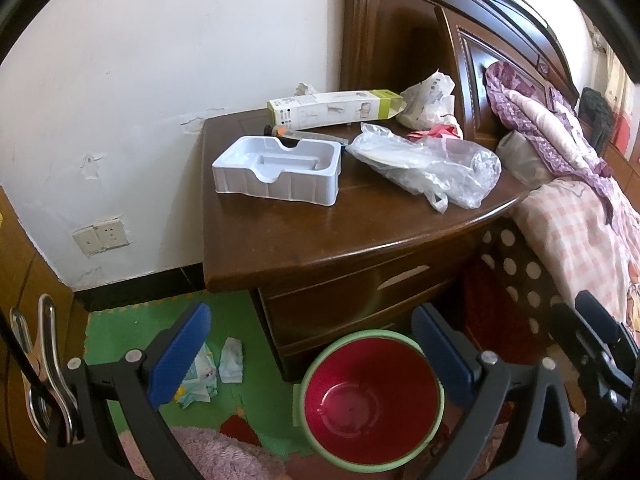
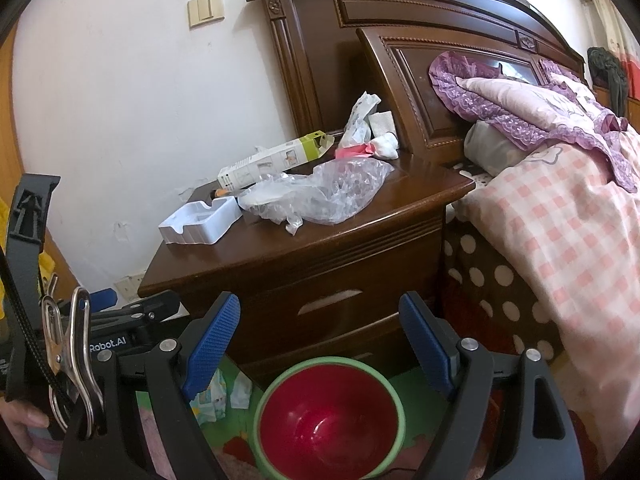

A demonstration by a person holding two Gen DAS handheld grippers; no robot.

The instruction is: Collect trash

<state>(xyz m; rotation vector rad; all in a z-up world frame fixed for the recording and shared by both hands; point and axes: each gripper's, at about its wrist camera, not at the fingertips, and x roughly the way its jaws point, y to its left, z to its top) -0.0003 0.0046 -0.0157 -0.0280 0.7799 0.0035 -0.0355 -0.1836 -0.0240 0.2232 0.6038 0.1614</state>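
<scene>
A bedroom corner: a brown nightstand (image 1: 320, 236) stands between a scuffed white wall and the bed (image 2: 560, 216), and its top is my worktop. On it lie a white tray (image 1: 280, 172) at the wall side, a long carton (image 1: 336, 109) behind it, a clear bag (image 1: 428, 164) toward the bed, and crumpled wrappers (image 1: 430, 100) at the back corner. The red bin (image 1: 372, 404) sits on the floor in front of the drawers, empty as far as I can see, with paper scraps (image 1: 216, 368) beside it on the green mat. Both my left gripper (image 1: 310, 352) and right gripper (image 2: 320, 344) hang above the bin, jaws released and holding nothing. I judge nothing is collected yet. I would start with the bag using the right gripper: pinch a bunched fold, not a single film layer, lift clear of the worktop edge, and release only once it is squarely over the bin.
</scene>
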